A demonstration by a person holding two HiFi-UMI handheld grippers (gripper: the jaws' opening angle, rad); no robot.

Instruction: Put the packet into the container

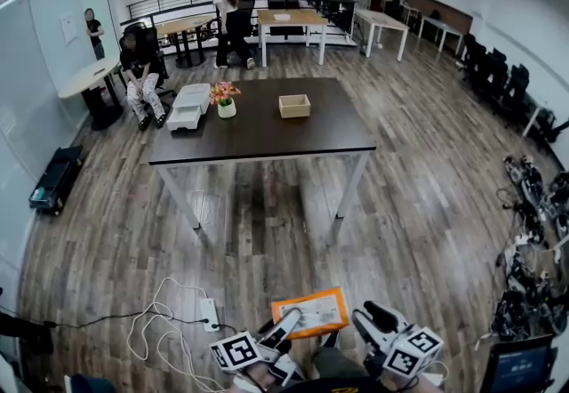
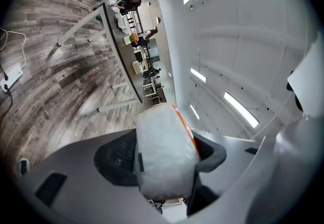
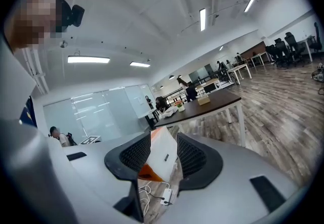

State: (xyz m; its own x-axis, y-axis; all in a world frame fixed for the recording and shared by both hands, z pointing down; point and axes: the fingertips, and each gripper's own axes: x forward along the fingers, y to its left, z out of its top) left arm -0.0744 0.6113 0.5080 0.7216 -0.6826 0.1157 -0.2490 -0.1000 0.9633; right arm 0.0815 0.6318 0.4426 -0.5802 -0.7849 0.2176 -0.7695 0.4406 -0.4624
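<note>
Far across the floor (image 1: pixel 400 204), the counter (image 1: pixel 258 138) carries the container (image 1: pixel 294 105), straight ahead. Our left claw (image 1: pixel 284 324) clamps the packet (image 1: pixel 311 311), low by us; our right claw (image 1: pixel 366 322) stands apart around its other edge.

Orange border round a pale cream face on the packet (image 1: pixel 310 312). Black-and-white square markers on the left gripper (image 1: pixel 280 329) and the right gripper (image 1: pixel 366 322). Dark brown top and pale legs on the far table (image 1: pixel 267 129). Light tan container (image 1: pixel 294 106). Pink and orange flowers (image 1: pixel 222 91) in a white pot (image 1: pixel 227 109). Grey-brown plank pattern across the floor (image 1: pixel 427 204).
</note>
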